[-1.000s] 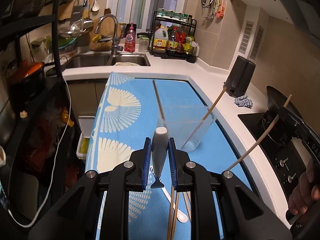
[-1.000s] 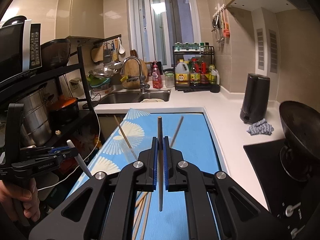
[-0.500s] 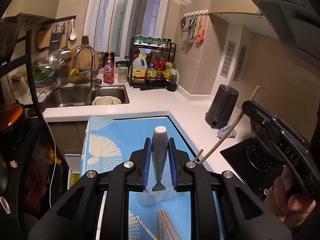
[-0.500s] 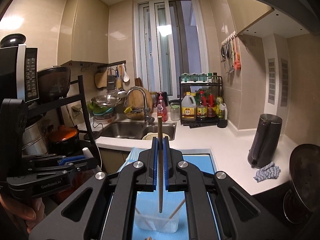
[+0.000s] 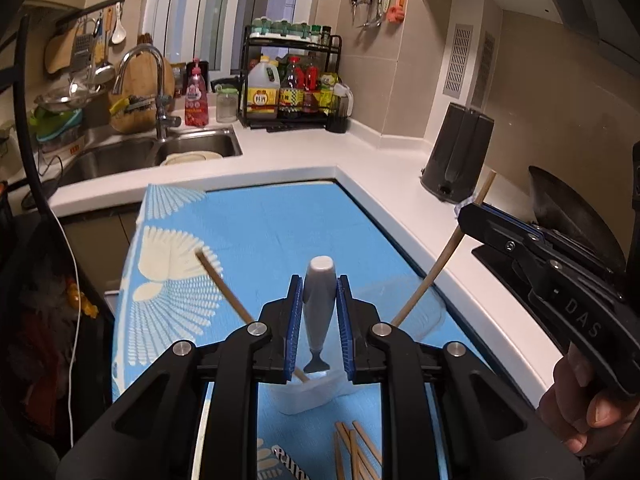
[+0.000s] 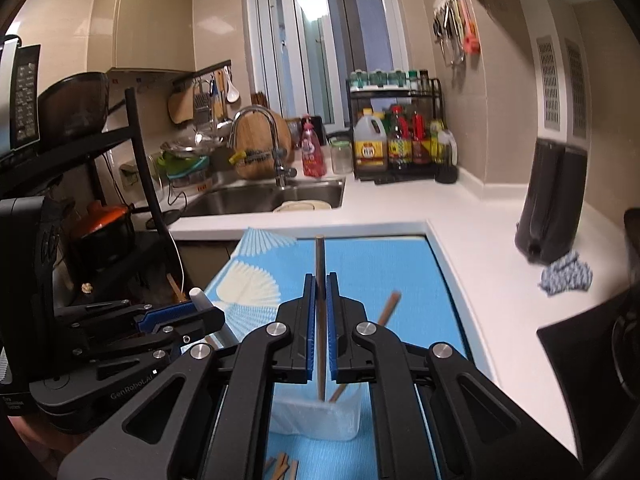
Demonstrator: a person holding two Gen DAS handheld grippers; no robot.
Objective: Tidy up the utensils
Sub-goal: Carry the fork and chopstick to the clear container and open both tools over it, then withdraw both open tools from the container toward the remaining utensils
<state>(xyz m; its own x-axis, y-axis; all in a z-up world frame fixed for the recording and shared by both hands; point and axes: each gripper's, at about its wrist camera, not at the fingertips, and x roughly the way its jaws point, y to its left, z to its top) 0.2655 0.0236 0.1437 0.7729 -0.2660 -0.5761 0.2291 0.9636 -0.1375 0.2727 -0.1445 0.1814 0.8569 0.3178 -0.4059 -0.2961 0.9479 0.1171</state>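
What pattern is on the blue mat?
Pale cream fan shapes on the blue mat, clearest in the left wrist view.

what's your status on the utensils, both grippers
Left gripper shut on grey utensil handle. Right gripper shut on chopstick, above clear container. Nothing blocking.

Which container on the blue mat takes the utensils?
Find the blue mat with white fan prints, inside the white L-shaped counter. Near its front edge stands a clear plastic container. Unlike the loose chopsticks lying beside it, it holds a chopstick leaning upright.
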